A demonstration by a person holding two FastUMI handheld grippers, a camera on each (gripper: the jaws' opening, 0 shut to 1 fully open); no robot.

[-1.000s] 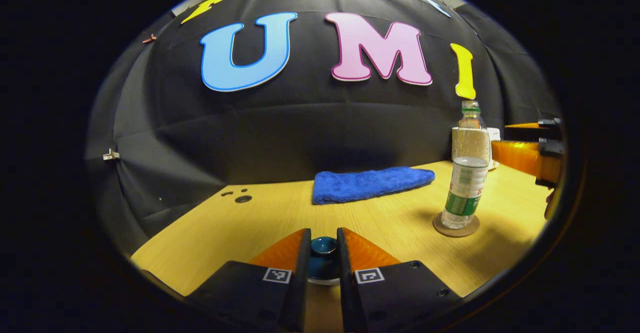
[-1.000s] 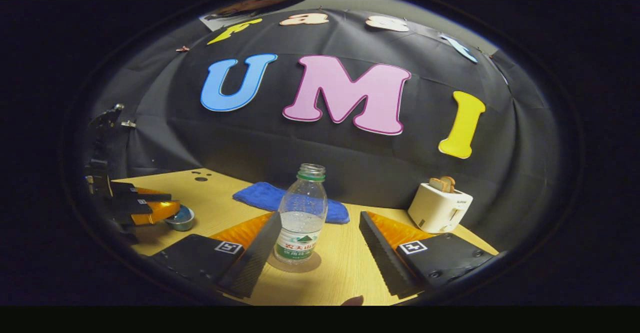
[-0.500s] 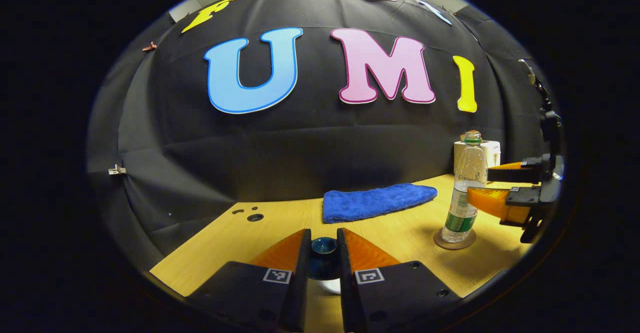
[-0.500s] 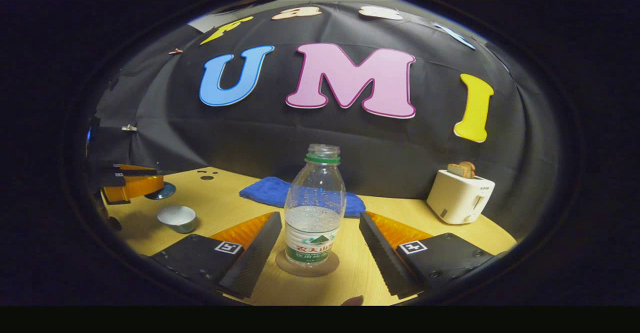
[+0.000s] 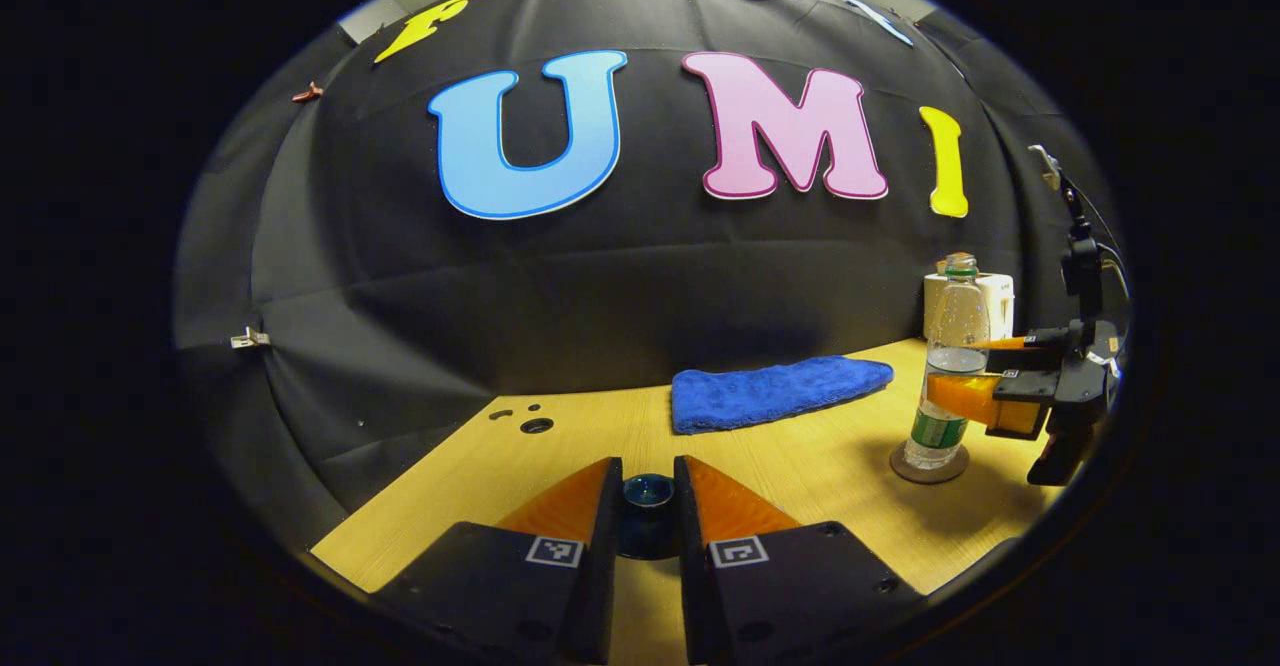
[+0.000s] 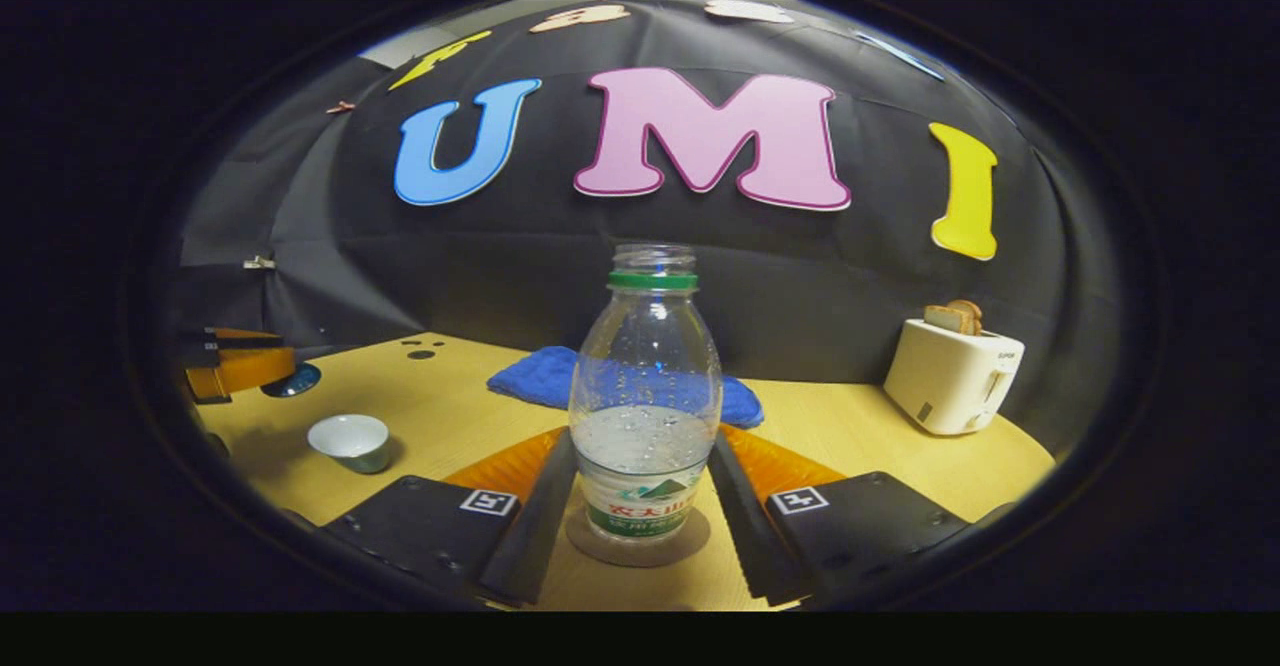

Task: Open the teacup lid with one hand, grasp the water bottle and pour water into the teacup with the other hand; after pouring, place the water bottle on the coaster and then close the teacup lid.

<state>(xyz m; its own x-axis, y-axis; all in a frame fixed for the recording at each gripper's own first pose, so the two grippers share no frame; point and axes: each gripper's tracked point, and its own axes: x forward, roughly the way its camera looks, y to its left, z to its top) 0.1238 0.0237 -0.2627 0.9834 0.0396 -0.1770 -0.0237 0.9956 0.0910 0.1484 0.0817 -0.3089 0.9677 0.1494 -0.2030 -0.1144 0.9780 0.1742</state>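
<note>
The uncapped water bottle [image 6: 646, 396] stood about half full on its coaster [image 6: 637, 546]; the teacup [image 6: 349, 441] sat open on the table [image 6: 850, 436], contents unclear. The right gripper [image 6: 640, 516] had both fingers pressed against the bottle's lower sides. The left gripper [image 5: 647, 516] was clamped on the teacup lid [image 5: 647, 496], held above the table.

Both views look low across the table [image 5: 800, 456] toward the booth wall, the right gripper view close on the water bottle [image 6: 645, 396], sharing the blue towel [image 5: 780, 393] and toaster [image 6: 952, 374].
</note>
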